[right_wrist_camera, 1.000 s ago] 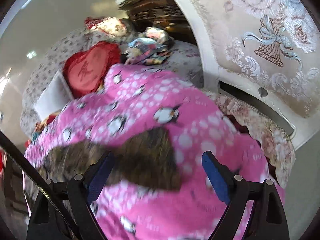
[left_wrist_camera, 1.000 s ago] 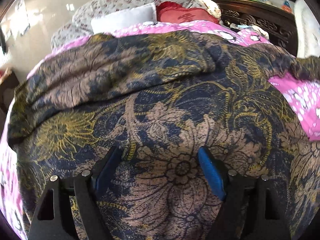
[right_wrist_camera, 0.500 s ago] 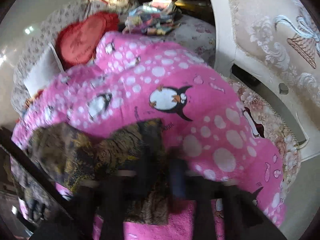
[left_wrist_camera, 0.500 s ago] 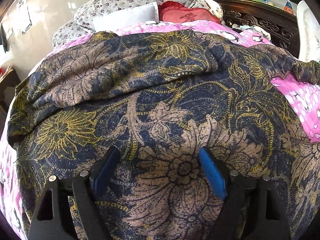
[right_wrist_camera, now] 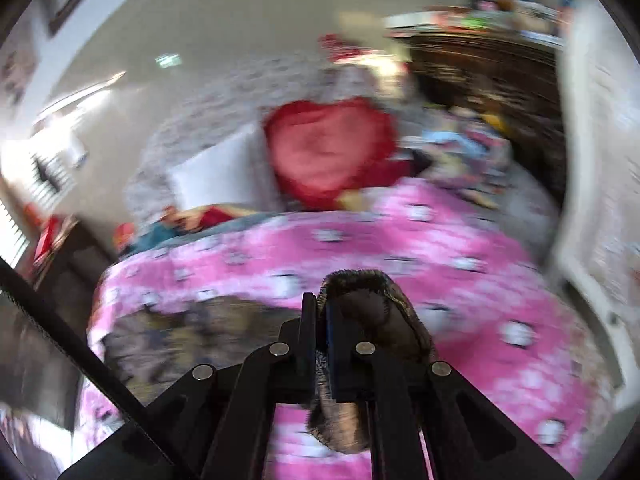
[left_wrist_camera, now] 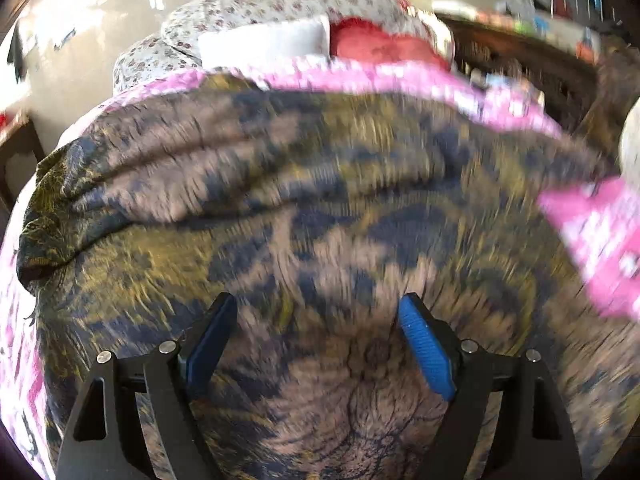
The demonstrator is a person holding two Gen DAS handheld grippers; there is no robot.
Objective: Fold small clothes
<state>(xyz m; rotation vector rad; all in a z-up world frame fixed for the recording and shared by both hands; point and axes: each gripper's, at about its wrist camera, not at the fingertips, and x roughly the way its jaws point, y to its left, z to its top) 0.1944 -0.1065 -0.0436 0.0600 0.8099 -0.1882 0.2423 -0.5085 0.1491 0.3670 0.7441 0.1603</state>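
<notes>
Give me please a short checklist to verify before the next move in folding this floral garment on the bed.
1. Right gripper grips the cloth: ok. Its jaws are shut on a corner of the dark floral garment.
2. Left gripper ready to grasp: ok. It is open above the dark floral garment, nothing between its fingers.
3. Garment lies flat: not ok. Thick folds are bunched at its left end.
4. Support surface: ok. The pink penguin blanket lies under the garment.
5. Fold path free: cannot tell. The red heart cushion lies farther back, but both views are blurred.
6. Which part is held, hem or sleeve: cannot tell.
</notes>
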